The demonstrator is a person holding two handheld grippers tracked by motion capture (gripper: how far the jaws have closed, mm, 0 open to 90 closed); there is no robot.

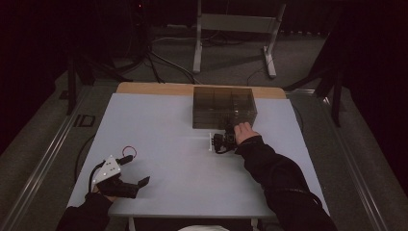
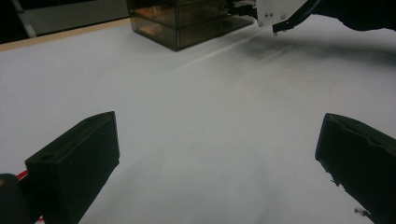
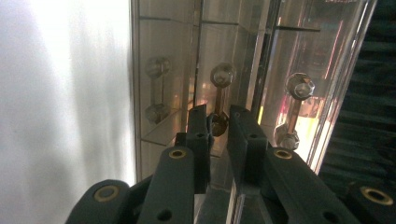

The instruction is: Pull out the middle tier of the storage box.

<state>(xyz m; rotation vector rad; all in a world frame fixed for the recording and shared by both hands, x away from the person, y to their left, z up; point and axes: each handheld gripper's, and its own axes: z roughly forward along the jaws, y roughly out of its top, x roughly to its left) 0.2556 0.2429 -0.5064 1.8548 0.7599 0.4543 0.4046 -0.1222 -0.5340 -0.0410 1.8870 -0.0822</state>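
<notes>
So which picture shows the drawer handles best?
The right gripper view: three handles show close up, the right hand-held gripper closing around the middle one. The high view shows the drawer box small and dark; the left gripper view, its corner.

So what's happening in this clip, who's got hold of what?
A person works a smoky clear drawer box at the far side of the white table. The right gripper has its jaws nearly closed around the middle drawer handle, though actual contact is unclear. The left gripper rests open near the table's front-left corner, holding nothing.
</notes>
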